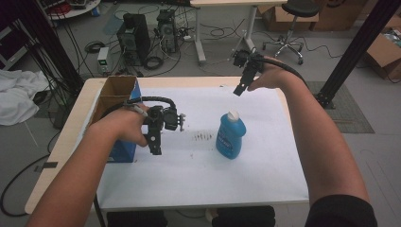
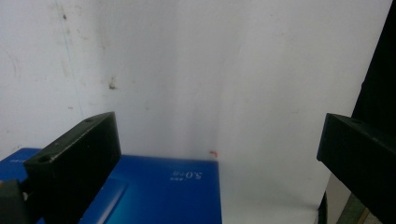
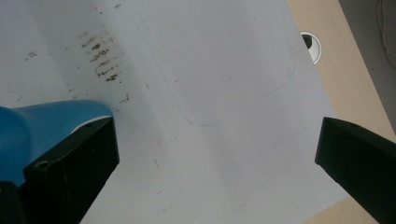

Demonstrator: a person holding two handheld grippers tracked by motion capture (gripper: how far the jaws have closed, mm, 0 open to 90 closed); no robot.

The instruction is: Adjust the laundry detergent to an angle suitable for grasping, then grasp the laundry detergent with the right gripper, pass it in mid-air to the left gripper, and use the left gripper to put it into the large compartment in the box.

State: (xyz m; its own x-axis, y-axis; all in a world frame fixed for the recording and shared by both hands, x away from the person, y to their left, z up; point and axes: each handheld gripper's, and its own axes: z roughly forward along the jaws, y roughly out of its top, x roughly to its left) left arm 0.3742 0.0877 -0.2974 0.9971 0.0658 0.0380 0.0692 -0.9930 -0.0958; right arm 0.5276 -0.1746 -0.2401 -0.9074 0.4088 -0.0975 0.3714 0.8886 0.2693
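Observation:
A blue bottle (image 1: 231,136) with a white cap stands upright on the white sheet (image 1: 198,170), right of the middle. An open cardboard box with blue sides (image 1: 116,101) stands at the table's left. My left gripper (image 1: 154,144) hangs just right of that box, jaws pointing down, open and empty. In the left gripper view the blue box (image 2: 159,191) lies below the wide-apart jaws. My right gripper (image 1: 239,89) is held high over the far side of the sheet, open and empty. The blue bottle (image 3: 42,123) sits at the left edge of the right gripper view.
A patch of dark smudges (image 1: 203,137) marks the sheet left of the bottle. The wooden table edge (image 3: 355,79) has a round cable hole (image 3: 311,45). Computer towers (image 1: 135,35), cables, an office chair (image 1: 293,19) and boxes stand on the floor beyond.

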